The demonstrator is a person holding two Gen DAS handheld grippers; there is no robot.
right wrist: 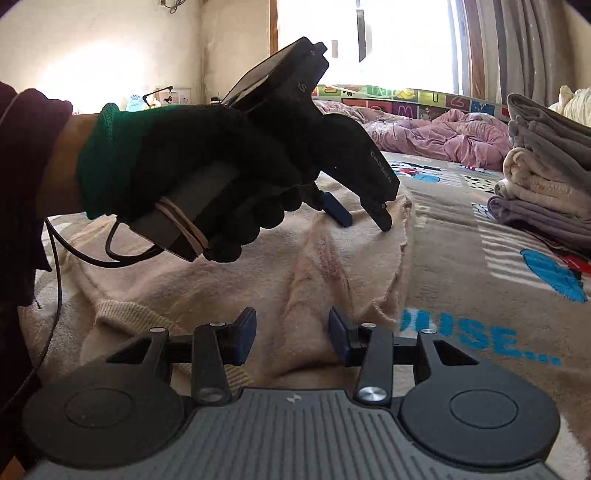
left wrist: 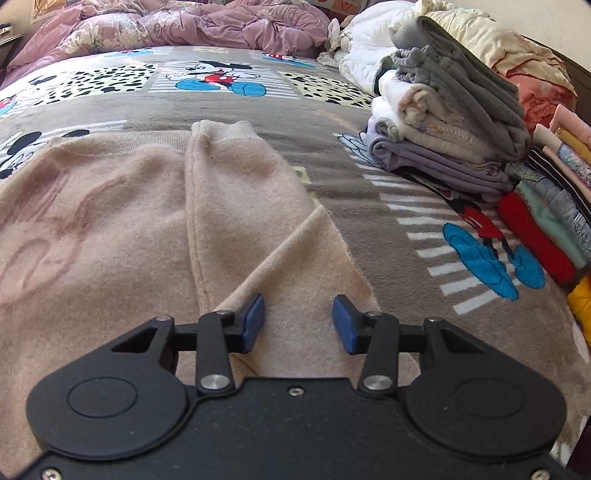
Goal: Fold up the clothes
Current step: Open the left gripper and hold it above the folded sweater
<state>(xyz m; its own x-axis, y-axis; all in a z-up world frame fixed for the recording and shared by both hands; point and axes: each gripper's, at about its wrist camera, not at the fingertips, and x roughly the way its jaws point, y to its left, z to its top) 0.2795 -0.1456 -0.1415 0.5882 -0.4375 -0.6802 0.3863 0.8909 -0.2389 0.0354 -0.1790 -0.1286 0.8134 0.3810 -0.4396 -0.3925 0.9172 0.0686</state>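
My bed blanket (left wrist: 332,110) with the cartoon mouse is the biggest thing here. The pink sweater (left wrist: 110,221) lies flat on it, one sleeve (left wrist: 229,177) folded across. To the right, well apart, sits a stack of folded clothes (left wrist: 443,122). My left gripper (left wrist: 298,321) hangs over the sweater with fingers apart, holding nothing. My right gripper (right wrist: 291,332) is spread wide too. The gloved hand (right wrist: 192,177) blocks part of my right view, so maybe its tips touch the cloth.

Purple quilt (left wrist: 221,26), curtains (right wrist: 517,44), cartoon blanket (left wrist: 258,107).
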